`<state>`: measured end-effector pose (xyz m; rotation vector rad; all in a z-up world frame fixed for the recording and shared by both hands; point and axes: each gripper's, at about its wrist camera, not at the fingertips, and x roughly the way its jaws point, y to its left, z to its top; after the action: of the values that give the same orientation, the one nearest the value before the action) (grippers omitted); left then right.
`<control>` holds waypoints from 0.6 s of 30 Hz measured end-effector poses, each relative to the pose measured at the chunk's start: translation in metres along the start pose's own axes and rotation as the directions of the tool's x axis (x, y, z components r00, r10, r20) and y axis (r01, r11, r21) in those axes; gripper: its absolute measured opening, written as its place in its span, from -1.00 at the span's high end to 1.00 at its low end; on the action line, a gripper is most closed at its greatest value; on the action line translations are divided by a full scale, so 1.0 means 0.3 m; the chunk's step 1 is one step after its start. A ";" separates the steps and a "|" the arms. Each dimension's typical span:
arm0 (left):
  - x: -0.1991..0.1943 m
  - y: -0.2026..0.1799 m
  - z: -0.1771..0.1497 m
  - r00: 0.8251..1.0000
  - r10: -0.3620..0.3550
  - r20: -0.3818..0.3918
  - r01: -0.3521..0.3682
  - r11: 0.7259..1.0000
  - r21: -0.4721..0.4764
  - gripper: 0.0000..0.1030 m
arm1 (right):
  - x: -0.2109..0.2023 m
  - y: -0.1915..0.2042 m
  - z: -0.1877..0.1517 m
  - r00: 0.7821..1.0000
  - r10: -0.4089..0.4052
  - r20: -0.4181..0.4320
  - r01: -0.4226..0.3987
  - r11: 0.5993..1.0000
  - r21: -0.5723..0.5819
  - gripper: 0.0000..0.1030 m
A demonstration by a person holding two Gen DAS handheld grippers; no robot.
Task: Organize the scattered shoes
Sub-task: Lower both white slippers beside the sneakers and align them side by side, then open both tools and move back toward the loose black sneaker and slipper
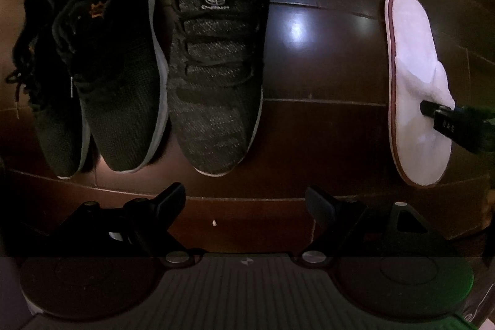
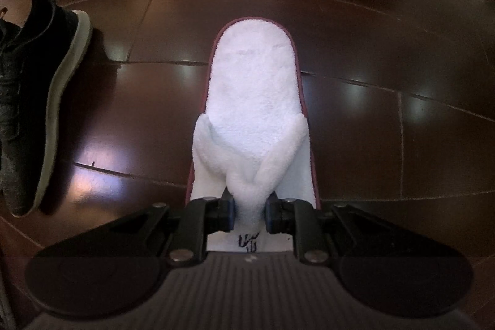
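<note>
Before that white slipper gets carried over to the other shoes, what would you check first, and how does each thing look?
1. Right gripper shut on the white slipper strap: ok, pads pinch the gathered cloth.
2. Hold is secure for carrying: cannot tell, only soft fabric is pinched.
3. Floor between slipper and grey sneaker: ok, bare.
4. Left gripper out of the way: ok, open, holding nothing.
5. Sneakers already lined up: ok, the grey one and the black sneaker lie side by side.
6. Matching second slipper: cannot tell, none in view.
</note>
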<state>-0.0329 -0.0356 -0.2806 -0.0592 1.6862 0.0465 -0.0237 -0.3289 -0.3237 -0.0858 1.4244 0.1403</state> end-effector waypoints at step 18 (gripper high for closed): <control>-0.201 0.123 0.165 0.987 -0.104 0.124 0.110 0.993 -0.047 -0.72 | -0.192 0.094 0.022 0.998 -0.058 -0.028 0.061 0.992 0.110 0.07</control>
<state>0.0208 0.0050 -0.2267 -0.1839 1.5581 0.0144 -0.0295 -0.3026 -0.2652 -0.0383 1.4496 0.0104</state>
